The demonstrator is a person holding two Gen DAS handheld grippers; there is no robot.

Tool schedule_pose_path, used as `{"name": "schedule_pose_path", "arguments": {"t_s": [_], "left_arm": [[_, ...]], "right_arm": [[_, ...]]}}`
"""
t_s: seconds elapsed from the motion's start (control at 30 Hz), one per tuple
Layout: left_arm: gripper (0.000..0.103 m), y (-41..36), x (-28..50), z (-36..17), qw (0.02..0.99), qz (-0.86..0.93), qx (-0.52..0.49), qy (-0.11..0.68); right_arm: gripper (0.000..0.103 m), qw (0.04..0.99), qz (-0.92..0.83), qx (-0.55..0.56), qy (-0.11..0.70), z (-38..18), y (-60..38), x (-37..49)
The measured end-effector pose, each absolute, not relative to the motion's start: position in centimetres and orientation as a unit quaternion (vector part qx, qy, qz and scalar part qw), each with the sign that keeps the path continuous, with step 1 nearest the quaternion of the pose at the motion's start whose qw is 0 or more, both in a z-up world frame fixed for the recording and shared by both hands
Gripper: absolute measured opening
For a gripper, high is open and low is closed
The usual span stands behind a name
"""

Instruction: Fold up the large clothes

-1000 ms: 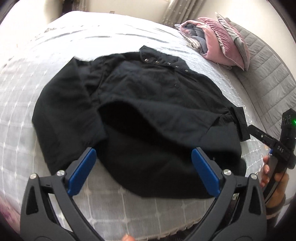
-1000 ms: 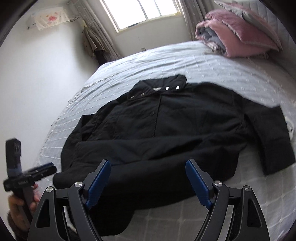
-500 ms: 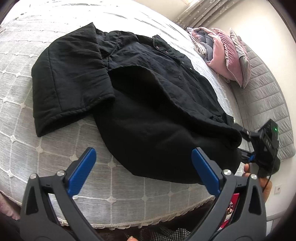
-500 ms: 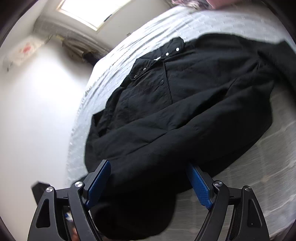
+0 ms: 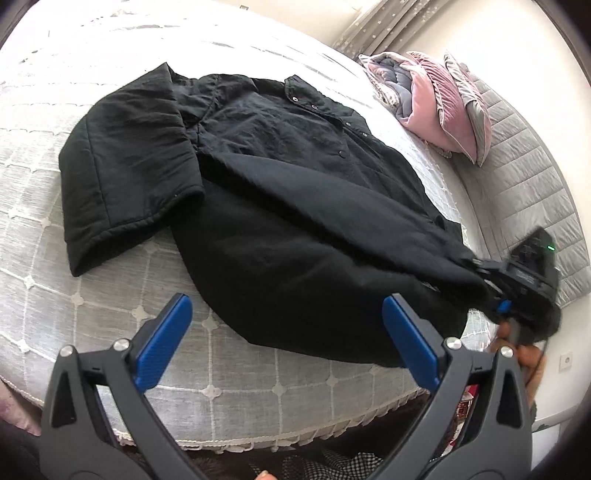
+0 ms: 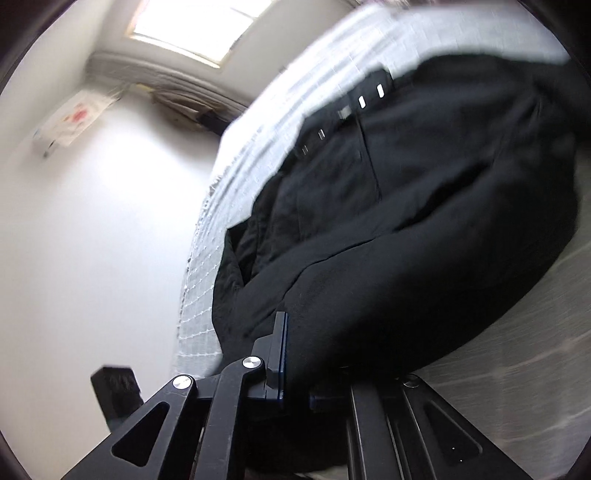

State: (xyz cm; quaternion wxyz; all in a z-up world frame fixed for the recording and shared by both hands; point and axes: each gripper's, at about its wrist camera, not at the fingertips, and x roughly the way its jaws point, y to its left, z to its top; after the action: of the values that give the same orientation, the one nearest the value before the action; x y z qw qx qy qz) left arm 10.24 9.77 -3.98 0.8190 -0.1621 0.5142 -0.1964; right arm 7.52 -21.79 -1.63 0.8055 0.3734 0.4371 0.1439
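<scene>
A home bedroom: a quilted bed (image 5: 221, 387) with pink pillows (image 5: 436, 107), curtains (image 5: 373, 26) and a window (image 6: 199, 26)

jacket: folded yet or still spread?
Mostly spread. The jacket lies flat on the bed, one sleeve out to the side; only its near hem is bunched, where the right gripper has just closed its jaws on it.

A black jacket (image 5: 288, 206) with small silver snaps is seen on a bed (image 5: 229, 384) covered in white cloth with a grid pattern. Pink and grey cushions (image 5: 439, 107) are seen behind. The left gripper (image 5: 286, 339) is black with blue pads.
</scene>
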Motion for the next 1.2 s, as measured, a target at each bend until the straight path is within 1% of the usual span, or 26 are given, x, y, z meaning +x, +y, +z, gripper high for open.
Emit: {"name": "schedule_pose_path", "arguments": {"t_s": [0.17, 0.33, 0.47, 0.53, 0.6, 0.67, 0.7, 0.73, 0.8, 0.87, 0.9, 0.93, 0.97, 1.03, 1.2], "left_arm": [[0.102, 9.7, 9.6, -3.9, 0.821, -0.196, -0.156, 0.514], [0.102, 9.4, 9.3, -4.1, 0.816, -0.200, -0.159, 0.518], [0.102, 8.9, 9.2, -4.1, 0.815, -0.202, -0.160, 0.519], [0.102, 8.5, 9.2, -4.0, 0.814, -0.204, -0.160, 0.520], [0.102, 8.2, 9.2, -4.0, 0.813, -0.205, -0.159, 0.522], [0.102, 7.8, 9.2, -4.1, 0.811, -0.207, -0.157, 0.525], [0.102, 7.6, 9.2, -4.1, 0.810, -0.207, -0.155, 0.526], [0.102, 7.3, 9.2, -4.2, 0.810, -0.205, -0.151, 0.529], [0.102, 6.9, 9.4, -4.6, 0.807, -0.200, -0.145, 0.536], [0.102, 6.5, 9.7, -5.3, 0.801, -0.192, -0.140, 0.549], [0.102, 6.2, 9.9, -5.6, 0.798, -0.188, -0.139, 0.555], [0.102, 5.7, 10.2, -5.8, 0.795, -0.185, -0.135, 0.562], [0.102, 5.2, 10.6, -5.9, 0.794, -0.182, -0.131, 0.565], [0.102, 4.2, 11.5, -5.8, 0.794, -0.172, -0.120, 0.570], [0.102, 1.7, 12.7, -6.5, 0.790, -0.146, -0.083, 0.590]], "right_arm": [[0.007, 0.852, 0.122, 0.303, 0.408, 2.8, -25.9, 2.6], [0.007, 0.871, 0.068, 0.266, 0.407, 4.3, -31.4, -2.0], [0.007, 0.861, 0.023, 0.274, 0.429, 2.7, -36.4, -4.2], [0.007, 0.848, -0.002, 0.270, 0.457, 0.6, -39.0, -5.1], [0.008, 0.829, -0.026, 0.256, 0.496, -1.8, -40.4, -5.3], [0.011, 0.799, -0.064, 0.233, 0.551, -5.0, -41.7, -5.7], [0.016, 0.791, -0.073, 0.224, 0.565, -6.0, -42.1, -6.0], [0.026, 0.785, -0.085, 0.219, 0.574, -6.8, -42.5, -6.3], [0.032, 0.784, -0.110, 0.205, 0.576, -7.2, -43.2, -7.1], [0.039, 0.791, -0.094, 0.225, 0.562, -6.8, -43.7, -7.8], [0.056, 0.794, -0.084, 0.241, 0.552, -6.4, -43.9, -8.2], [0.067, 0.798, -0.077, 0.251, 0.543, -6.2, -44.1, -8.6], [0.074, 0.805, -0.068, 0.265, 0.527, -5.6, -44.3, -8.9], [0.074, 0.808, -0.059, 0.278, 0.515, -5.1, -44.1, -9.2], [0.075, 0.808, -0.036, 0.282, 0.516, -4.5, -42.8, -9.1]]}}
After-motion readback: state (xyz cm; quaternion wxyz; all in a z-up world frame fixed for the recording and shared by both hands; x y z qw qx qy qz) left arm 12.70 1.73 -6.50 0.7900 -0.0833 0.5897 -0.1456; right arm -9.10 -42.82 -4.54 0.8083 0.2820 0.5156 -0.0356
